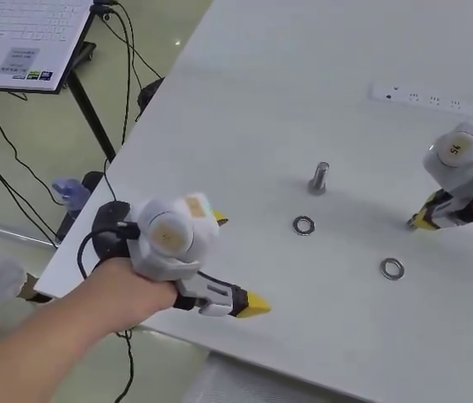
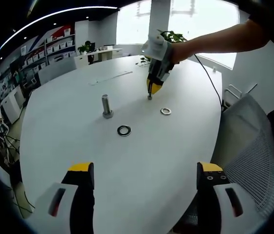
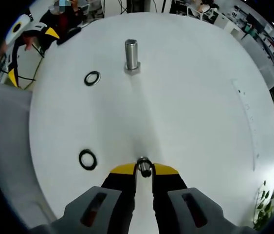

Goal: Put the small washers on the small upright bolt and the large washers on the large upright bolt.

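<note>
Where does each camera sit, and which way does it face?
Head view: above table, looking down at large bolt; own forearm, left tool, right tool.
Left gripper view: on left tool, facing right tool across table; open jaws.
Right gripper view: on right tool, facing large bolt; jaws pinch small bolt.
Shared: large bolt, two washers.

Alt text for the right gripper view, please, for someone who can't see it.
The right gripper has its yellow-tipped jaws shut on a small metal piece on the white table. Beyond stand a large upright bolt and two loose washers, one beside it, one nearer the jaws.
</note>
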Tool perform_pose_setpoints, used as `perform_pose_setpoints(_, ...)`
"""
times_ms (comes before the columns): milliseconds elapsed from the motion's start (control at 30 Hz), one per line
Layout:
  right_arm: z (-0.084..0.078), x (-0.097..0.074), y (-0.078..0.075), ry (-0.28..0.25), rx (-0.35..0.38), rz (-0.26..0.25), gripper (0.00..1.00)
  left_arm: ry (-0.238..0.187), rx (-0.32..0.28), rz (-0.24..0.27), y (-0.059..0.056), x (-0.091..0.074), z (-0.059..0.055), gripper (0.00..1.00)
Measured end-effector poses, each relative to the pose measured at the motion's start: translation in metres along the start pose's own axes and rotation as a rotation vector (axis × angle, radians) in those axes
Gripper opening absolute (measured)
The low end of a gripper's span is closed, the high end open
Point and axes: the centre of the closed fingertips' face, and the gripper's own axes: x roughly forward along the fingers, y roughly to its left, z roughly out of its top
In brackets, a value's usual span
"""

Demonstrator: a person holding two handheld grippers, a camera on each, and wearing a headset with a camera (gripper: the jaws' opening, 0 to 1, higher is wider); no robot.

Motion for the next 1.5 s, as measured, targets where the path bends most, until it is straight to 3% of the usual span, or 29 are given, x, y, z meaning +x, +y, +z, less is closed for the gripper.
perform_pose_setpoints(933,-0.0031,0.0063,0.0001,0.025,-0.020,0.015,0.14,0.009,-0.002,0.001,0.0008,-0.0022,-0.0025,0.84)
perform_pose_setpoints(1500,-0.0018,0.0010,-0.0008,0.013,-0.035,0.014,0.22,0.013,0.003,0.001,-0.0016,-0.0046,-0.0026,0.84)
